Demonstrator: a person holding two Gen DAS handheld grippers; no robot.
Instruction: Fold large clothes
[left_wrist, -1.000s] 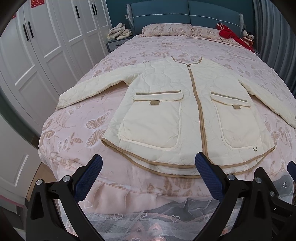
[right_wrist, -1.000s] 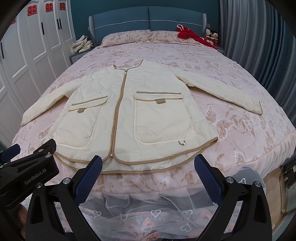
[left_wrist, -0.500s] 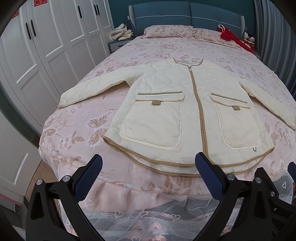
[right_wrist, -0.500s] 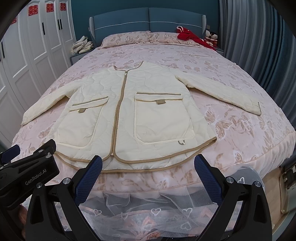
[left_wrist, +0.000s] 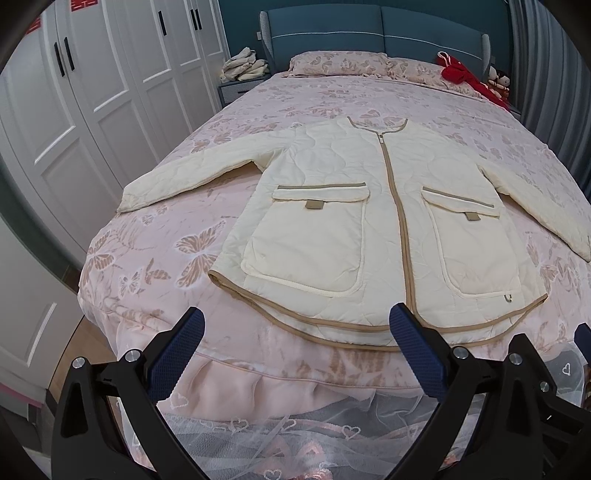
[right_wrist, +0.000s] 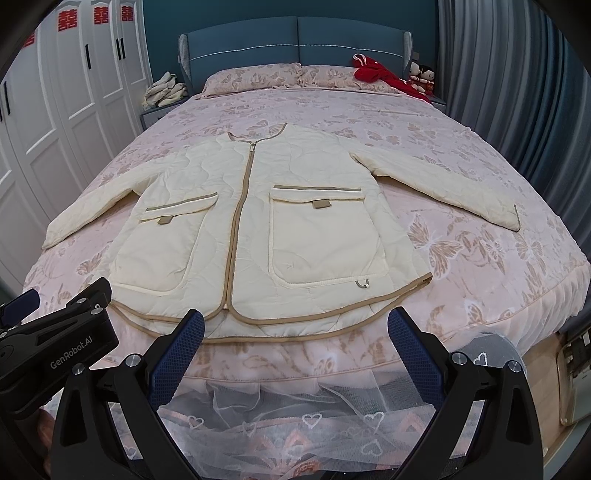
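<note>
To the left of the left gripper's (left_wrist: 295, 332) jaws stand white wardrobe doors (left_wrist: 85, 92), and beyond them a nightstand carries a heap of pale folded cloth (left_wrist: 243, 66). This gripper's jaws are spread wide and hold nothing; they hang over the foot edge of the bed (left_wrist: 166, 266), above its pink butterfly spread and lace skirt. The cream quilted jacket (left_wrist: 369, 221) lies flat and zipped, front up, just ahead of the jaws: its tan-trimmed hem runs across right past the fingertips, and the zipper's lower end sits close to the right-hand finger. Its left sleeve stretches away ahead and to the left of the jaws, toward the wardrobe side.

The right gripper (right_wrist: 295, 332) is likewise released, jaws wide apart and empty, over the same foot edge. The jacket in this view (right_wrist: 258, 221) lies just ahead; the zipper's bottom meets the hem near the left-hand finger, and the right pocket sits straight ahead between the jaws. The other sleeve runs out ahead and to the right. The left gripper's body shows at the left of these jaws. Far ahead to the right, a red garment (right_wrist: 380, 74) and small dolls (right_wrist: 421, 74) rest by the blue headboard (right_wrist: 295, 40), with grey curtains (right_wrist: 517, 92) on the right.
</note>
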